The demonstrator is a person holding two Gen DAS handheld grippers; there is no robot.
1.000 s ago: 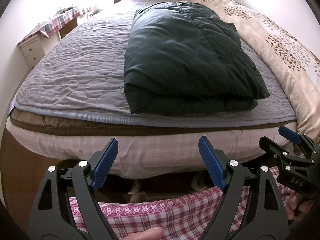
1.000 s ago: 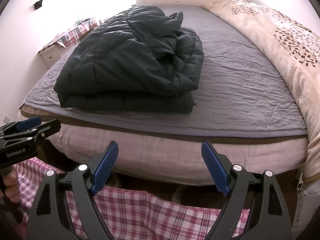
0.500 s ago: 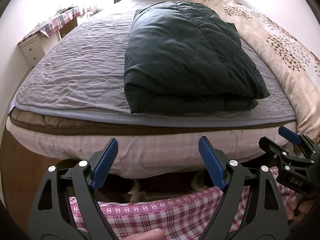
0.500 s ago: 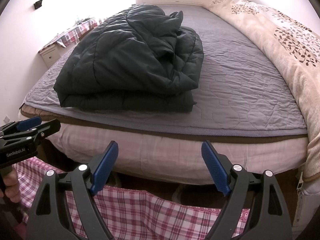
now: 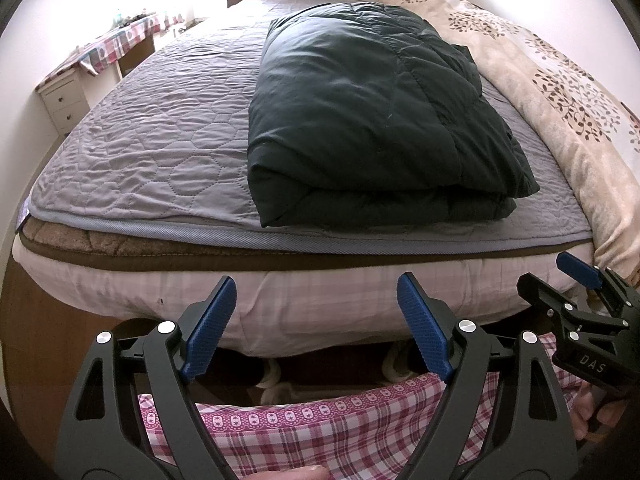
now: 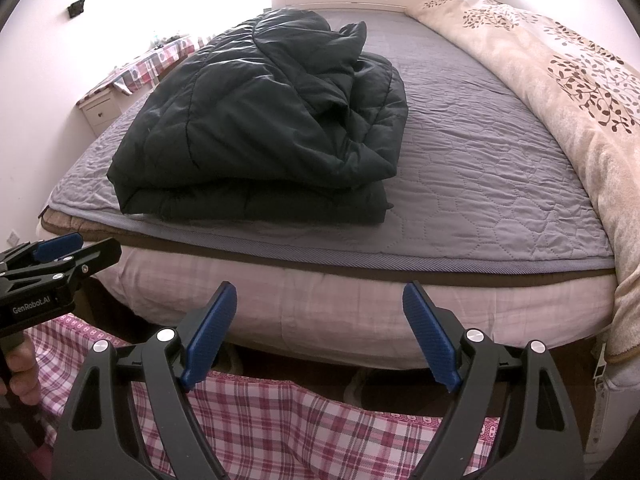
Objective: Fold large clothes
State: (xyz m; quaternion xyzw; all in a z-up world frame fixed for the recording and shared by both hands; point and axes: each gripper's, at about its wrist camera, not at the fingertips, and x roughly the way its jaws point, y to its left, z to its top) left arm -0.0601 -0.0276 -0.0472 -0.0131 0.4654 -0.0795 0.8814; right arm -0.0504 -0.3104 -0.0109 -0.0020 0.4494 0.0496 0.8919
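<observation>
Since the dark puffer jacket [image 5: 372,120] already lies folded in a thick stack, centre frame on the grey bed cover [image 5: 152,152], folding looks abt done; left gripper [image 5: 316,328] & right gripper [image 6: 320,336] hang spread, empty, low in frame w/ nothing between pads.

Black hand-held gripper [image 5: 316,320]; blue pads [image 5: 210,324]
</observation>
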